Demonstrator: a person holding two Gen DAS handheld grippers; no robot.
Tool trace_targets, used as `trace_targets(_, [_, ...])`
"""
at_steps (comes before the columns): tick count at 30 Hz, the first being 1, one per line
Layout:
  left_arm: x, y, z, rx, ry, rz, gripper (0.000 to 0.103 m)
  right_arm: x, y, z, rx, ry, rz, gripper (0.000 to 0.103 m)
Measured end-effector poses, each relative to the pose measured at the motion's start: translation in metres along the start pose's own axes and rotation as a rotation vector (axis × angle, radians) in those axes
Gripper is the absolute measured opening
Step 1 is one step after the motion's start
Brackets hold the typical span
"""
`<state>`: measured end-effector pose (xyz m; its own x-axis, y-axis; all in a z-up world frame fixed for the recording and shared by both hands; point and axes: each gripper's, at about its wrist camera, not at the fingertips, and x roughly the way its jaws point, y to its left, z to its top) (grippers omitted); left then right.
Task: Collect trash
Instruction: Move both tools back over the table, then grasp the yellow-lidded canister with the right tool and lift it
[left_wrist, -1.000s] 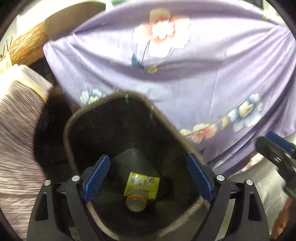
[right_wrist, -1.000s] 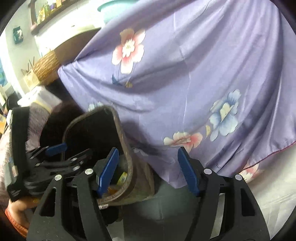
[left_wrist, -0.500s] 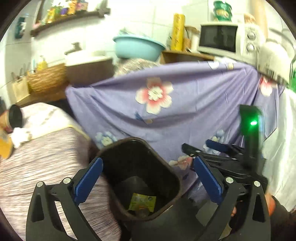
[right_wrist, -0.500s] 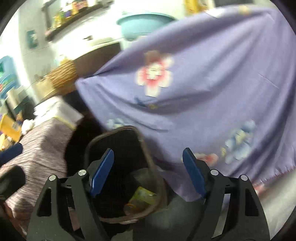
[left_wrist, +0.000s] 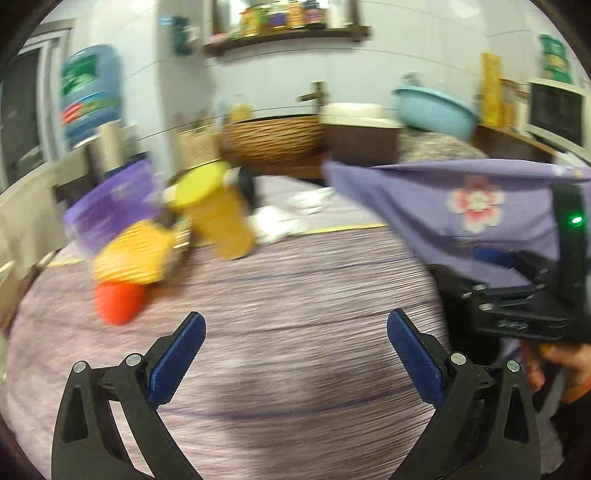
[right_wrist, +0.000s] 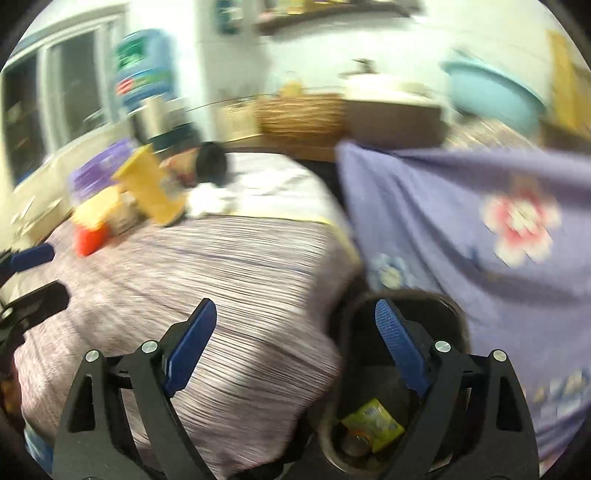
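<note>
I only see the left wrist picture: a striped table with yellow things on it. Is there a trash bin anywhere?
Observer: Yes. The right wrist view shows a dark bin between the table and the purple cloth.
Operator: Anything in it?
Observer: A bottle with a yellow label lies at the bottom.
Operator: Is the right gripper carrying something?
Observer: No. The right gripper is empty: its jaws have just been opening, and nothing is between them.
</note>
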<state>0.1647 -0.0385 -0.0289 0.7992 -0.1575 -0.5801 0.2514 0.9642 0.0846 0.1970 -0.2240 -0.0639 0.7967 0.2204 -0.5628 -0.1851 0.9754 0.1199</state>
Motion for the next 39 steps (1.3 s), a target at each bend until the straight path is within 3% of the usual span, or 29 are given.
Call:
trace_targets(5, [-0.010, 0.070, -0.011, -0.075, 0.024, 0.129, 0.098, 0.015, 0.046, 0.024, -0.110, 0.007, 0.068, 0.087])
trace_targets(12, [-0.024, 0.123, -0.030, -0.194, 0.035, 0.186, 0.098, 0.052, 0.107, 0.070, -0.219, 0.008, 0.117, 0.088])
trace_targets(20, [-0.018, 0.147, -0.043, -0.219, 0.080, 0.157, 0.098, 0.102, 0.164, 0.110, -0.304, -0.009, 0.087, 0.088])
trace_targets(26, [-0.003, 0.160, -0.025, -0.225, 0.081, 0.088, 0.098, 0.132, 0.183, 0.123, -0.350, -0.020, 0.043, 0.088])
trace_targets(32, [0.019, 0.154, -0.009, -0.166, 0.091, 0.087, 0.098, 0.149, 0.195, 0.128, -0.420, -0.098, -0.010, 0.088])
trace_targets(34, [0.021, 0.153, -0.009, -0.159, 0.090, 0.078, 0.098, 0.154, 0.196, 0.129, -0.425, -0.101, -0.005, 0.081])
trace_targets(35, [0.023, 0.152, -0.008, -0.153, 0.091, 0.077, 0.098, 0.156, 0.196, 0.129, -0.423, -0.094, 0.002, 0.070])
trace_targets(36, [0.024, 0.150, -0.008, -0.145, 0.092, 0.078, 0.098, 0.157, 0.196, 0.129, -0.420, -0.092, 0.005, 0.067])
trace_targets(39, [0.027, 0.149, -0.008, -0.133, 0.089, 0.077, 0.098, 0.154, 0.194, 0.129, -0.408, -0.112, 0.013, 0.066])
